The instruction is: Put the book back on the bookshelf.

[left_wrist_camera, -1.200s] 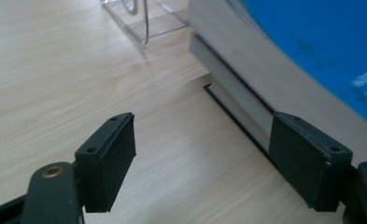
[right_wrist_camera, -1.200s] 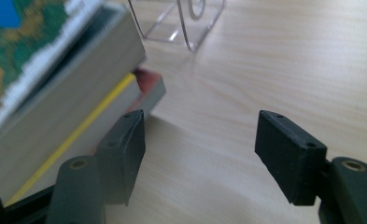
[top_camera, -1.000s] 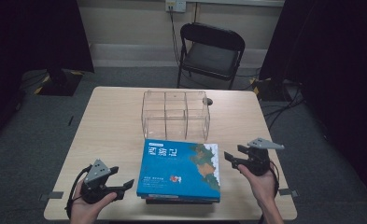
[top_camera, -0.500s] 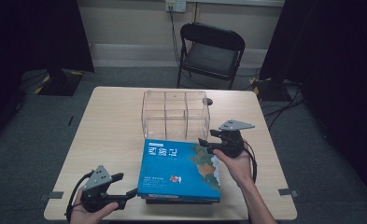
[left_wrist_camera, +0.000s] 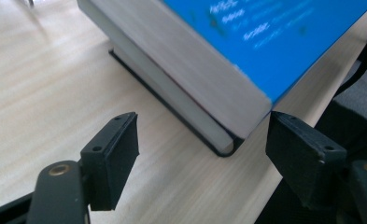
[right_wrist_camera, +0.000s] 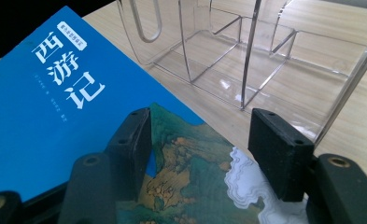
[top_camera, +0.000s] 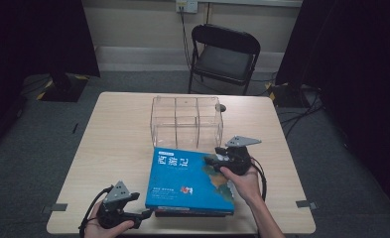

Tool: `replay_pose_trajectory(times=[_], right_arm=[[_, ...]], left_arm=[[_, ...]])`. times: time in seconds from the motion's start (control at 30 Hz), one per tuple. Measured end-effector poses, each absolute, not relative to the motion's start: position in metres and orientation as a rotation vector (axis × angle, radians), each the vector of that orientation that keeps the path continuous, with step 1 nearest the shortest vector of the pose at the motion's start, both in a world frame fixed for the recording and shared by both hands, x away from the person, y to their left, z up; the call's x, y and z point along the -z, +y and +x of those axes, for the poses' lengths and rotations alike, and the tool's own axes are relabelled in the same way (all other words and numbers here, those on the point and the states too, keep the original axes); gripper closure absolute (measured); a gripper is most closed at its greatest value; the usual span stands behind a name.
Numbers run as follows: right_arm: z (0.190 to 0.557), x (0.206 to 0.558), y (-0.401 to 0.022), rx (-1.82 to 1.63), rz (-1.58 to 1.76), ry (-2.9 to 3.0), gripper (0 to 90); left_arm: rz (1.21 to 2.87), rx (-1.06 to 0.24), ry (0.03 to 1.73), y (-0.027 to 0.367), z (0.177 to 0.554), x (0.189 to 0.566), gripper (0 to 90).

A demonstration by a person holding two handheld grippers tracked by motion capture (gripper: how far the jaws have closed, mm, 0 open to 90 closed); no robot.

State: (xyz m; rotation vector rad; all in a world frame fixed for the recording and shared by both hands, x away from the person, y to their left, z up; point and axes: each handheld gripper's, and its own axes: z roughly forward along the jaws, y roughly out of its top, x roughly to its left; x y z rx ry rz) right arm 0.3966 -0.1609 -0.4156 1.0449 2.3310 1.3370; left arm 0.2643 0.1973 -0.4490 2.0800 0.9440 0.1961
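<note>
Approach step: the blue book [top_camera: 190, 181] tops a stack near your desk [top_camera: 118, 134] edge. Left claw [left_wrist_camera: 202, 154] gapes empty at its corner; right claw [right_wrist_camera: 197, 154], just narrowing, hovers empty above the cover. Next: seat the pads before lifting.

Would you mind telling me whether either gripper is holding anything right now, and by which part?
Nothing is held. The left gripper stands open at the blue paperback book's near corner; the right gripper, which has just been closing, hovers open over its cover.

I saw a light wooden table [top_camera: 113, 139] carrying a clear acrylic organizer [top_camera: 185, 121] toward the far side and, nearer me, a stack of books [top_camera: 190, 181] topped by a blue cover, lying flat.
</note>
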Motion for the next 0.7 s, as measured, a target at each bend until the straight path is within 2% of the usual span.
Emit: replay_pose_trajectory(times=[0.03,0.07,0.1,0.2,0.23,0.27,0.33,0.43,0.53,0.7], right_arm=[[0.3960,0.4151,-0.1602,-1.326,1.040,2.332,40.4],[0.3952,0.4151,-0.1599,-1.320,1.036,2.331,40.6],[0.3952,0.4151,-0.1599,-1.320,1.036,2.331,40.6],[0.3943,0.4148,-0.1603,-1.309,1.023,2.336,40.6],[0.3943,0.4148,-0.1603,-1.309,1.023,2.336,40.6],[0.3954,0.4149,-0.1610,-1.313,1.021,2.346,40.7],[0.3959,0.4150,-0.1613,-1.317,1.022,2.349,40.7],[0.3957,0.4151,-0.1612,-1.317,1.020,2.347,40.7],[0.3959,0.4149,-0.1611,-1.316,1.022,2.350,40.7],[0.3959,0.4150,-0.1618,-1.317,1.016,2.354,40.7]], left_arm=[[2.093,-0.213,0.934,0.1955,0.2640,0.4494,26.4],[2.112,-0.240,0.927,0.1938,0.2640,0.4500,34.2],[2.128,-0.264,0.928,0.1935,0.2642,0.4498,34.2],[2.042,-0.124,0.964,0.1959,0.2661,0.4540,35.7],[2.042,-0.124,0.964,0.1959,0.2661,0.4540,36.2],[2.077,-0.187,0.905,0.1939,0.2632,0.4502,38.2],[2.085,-0.193,0.879,0.1929,0.2622,0.4484,37.6],[1.985,-0.130,0.876,0.1969,0.2665,0.4447,34.0],[2.029,-0.143,0.862,0.1947,0.2694,0.4445,29.5],[2.065,-0.136,0.868,0.1888,0.2686,0.4486,35.1]])
